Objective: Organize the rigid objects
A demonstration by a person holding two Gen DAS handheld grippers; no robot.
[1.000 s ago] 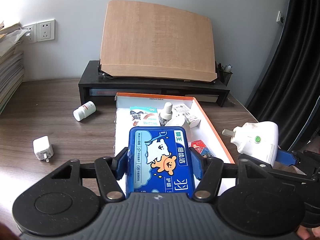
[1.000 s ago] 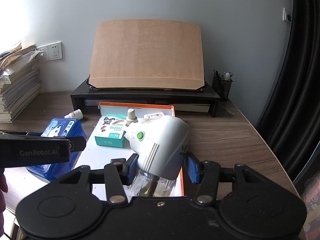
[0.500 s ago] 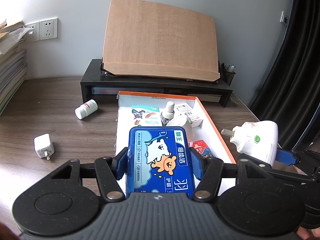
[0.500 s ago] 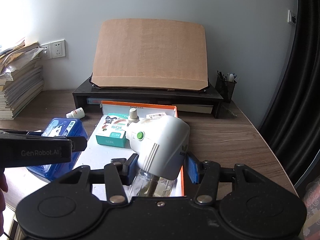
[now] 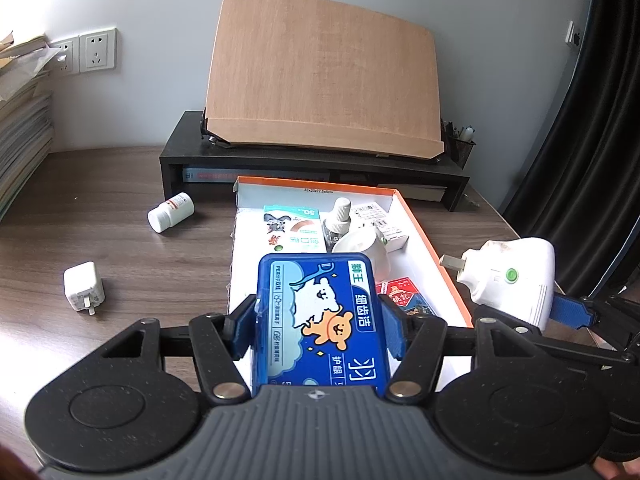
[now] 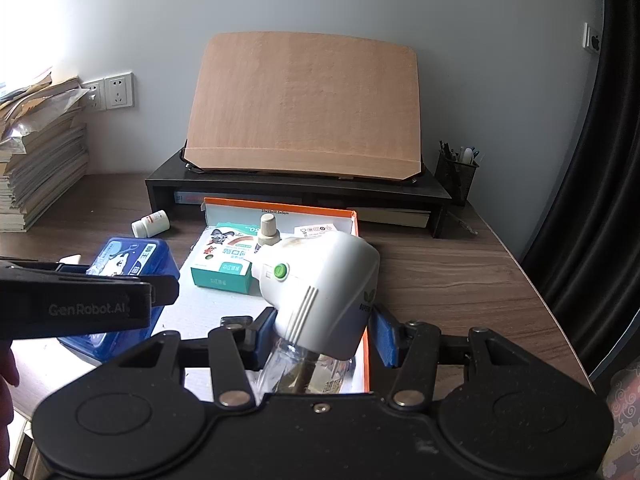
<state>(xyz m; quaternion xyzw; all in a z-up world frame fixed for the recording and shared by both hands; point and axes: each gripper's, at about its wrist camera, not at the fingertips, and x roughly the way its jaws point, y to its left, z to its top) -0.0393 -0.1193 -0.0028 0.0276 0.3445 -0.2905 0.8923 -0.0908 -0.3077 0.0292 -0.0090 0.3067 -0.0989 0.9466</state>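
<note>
My left gripper [image 5: 320, 330] is shut on a blue floss-pick box [image 5: 320, 316] with a cartoon bear, held above the near end of the orange-rimmed white tray [image 5: 424, 236]. My right gripper [image 6: 320, 334] is shut on a white plug-in device [image 6: 320, 288] with a green button and a clear bottle under it, over the tray's [image 6: 354, 220] right side. In the left wrist view the device [image 5: 512, 280] hangs right of the tray. In the right wrist view the blue box [image 6: 132, 256] sits at the left behind the left gripper's finger.
Inside the tray lie a teal box [image 5: 294, 228], a dropper bottle [image 5: 338, 222], a white round item [image 5: 364, 248] and a red card pack [image 5: 400, 294]. A white pill bottle [image 5: 170, 212] and a white charger [image 5: 84, 286] lie on the wooden desk. A black riser [image 5: 312, 164] stands behind.
</note>
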